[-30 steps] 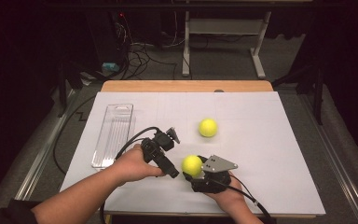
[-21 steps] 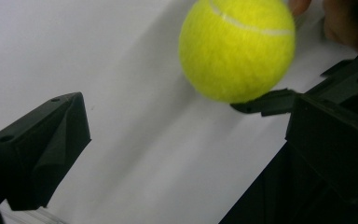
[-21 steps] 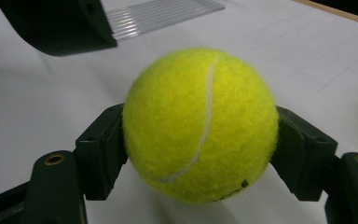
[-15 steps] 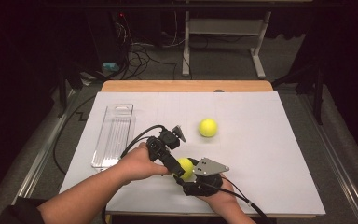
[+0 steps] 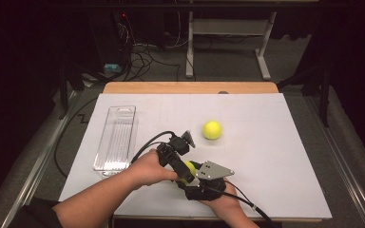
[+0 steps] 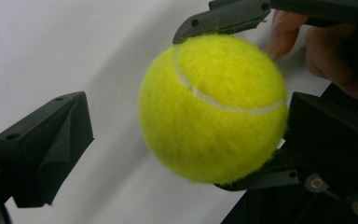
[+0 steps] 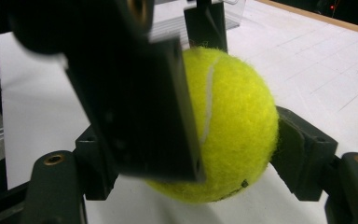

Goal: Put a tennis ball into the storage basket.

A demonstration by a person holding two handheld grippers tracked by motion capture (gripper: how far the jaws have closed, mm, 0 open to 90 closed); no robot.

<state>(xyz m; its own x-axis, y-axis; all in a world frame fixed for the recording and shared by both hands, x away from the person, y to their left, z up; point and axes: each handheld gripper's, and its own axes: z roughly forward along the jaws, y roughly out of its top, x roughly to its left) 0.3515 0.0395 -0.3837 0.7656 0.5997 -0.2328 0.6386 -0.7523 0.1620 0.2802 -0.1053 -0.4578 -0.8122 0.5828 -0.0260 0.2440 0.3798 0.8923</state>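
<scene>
Right gripper: jaws clamped on a tennis ball, pads seen pressing its two sides in the right gripper view.

Left gripper: jaws apart around the same ball, just closing. In the left gripper view one pad touches it while a gap is left at the other.

Second ball: seen from above, lying well beyond both grippers.

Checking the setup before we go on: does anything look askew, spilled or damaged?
Nothing stands out. The tray lies flat and intact on the table, one ball rests alone, and the right gripper holds the other ball between the left gripper's open jaws.
</scene>
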